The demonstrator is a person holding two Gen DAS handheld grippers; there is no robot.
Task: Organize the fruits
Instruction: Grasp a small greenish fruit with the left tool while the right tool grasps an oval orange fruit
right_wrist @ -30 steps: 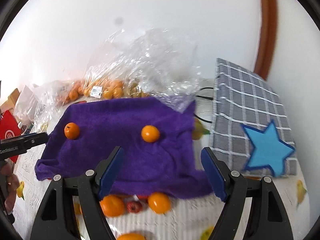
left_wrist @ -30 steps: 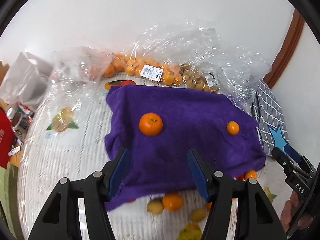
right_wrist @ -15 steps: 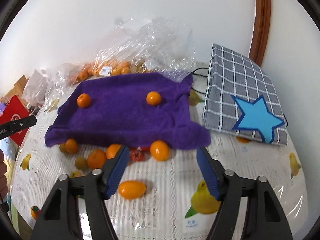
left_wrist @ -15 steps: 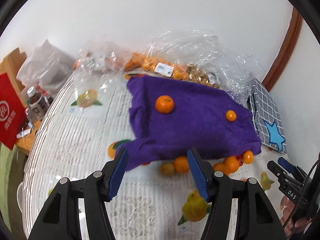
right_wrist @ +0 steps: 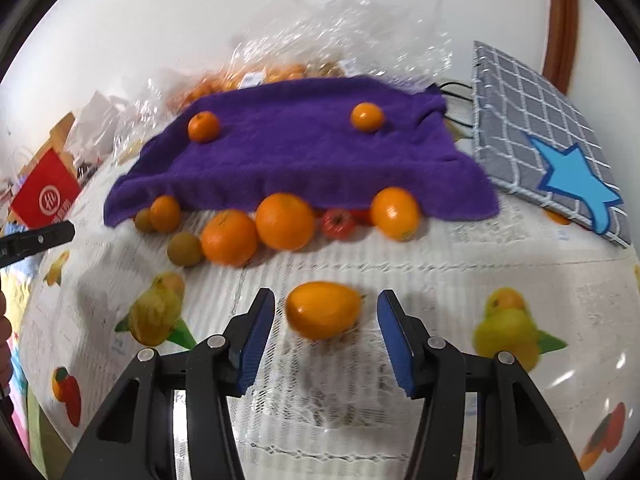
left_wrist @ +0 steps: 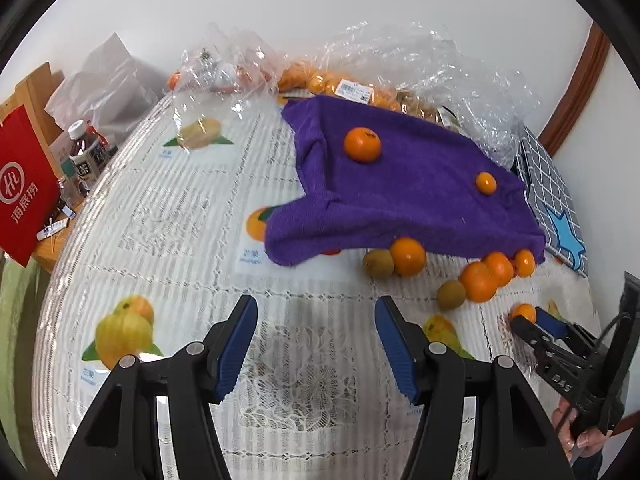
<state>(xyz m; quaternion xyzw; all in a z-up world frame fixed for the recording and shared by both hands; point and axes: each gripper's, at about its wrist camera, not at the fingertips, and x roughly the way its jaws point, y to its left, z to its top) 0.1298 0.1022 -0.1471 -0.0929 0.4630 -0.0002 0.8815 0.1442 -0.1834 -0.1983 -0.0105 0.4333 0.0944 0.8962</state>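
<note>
The right claw (right_wrist: 326, 330), spread wide, is framing the yellow-orange fruit (right_wrist: 323, 310) at lower centre, seemingly needing to pinch next, while the left claw (left_wrist: 316, 340) is hanging spread and empty.

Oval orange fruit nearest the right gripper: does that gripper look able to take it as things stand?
Probably yes. The right gripper is open, and the oval orange fruit lies alone on the tablecloth just ahead between its fingers, with nothing between them.

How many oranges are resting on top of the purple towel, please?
2: one orange near the purple towel's left end, another toward its right. More fruit may be hidden underneath.
</note>
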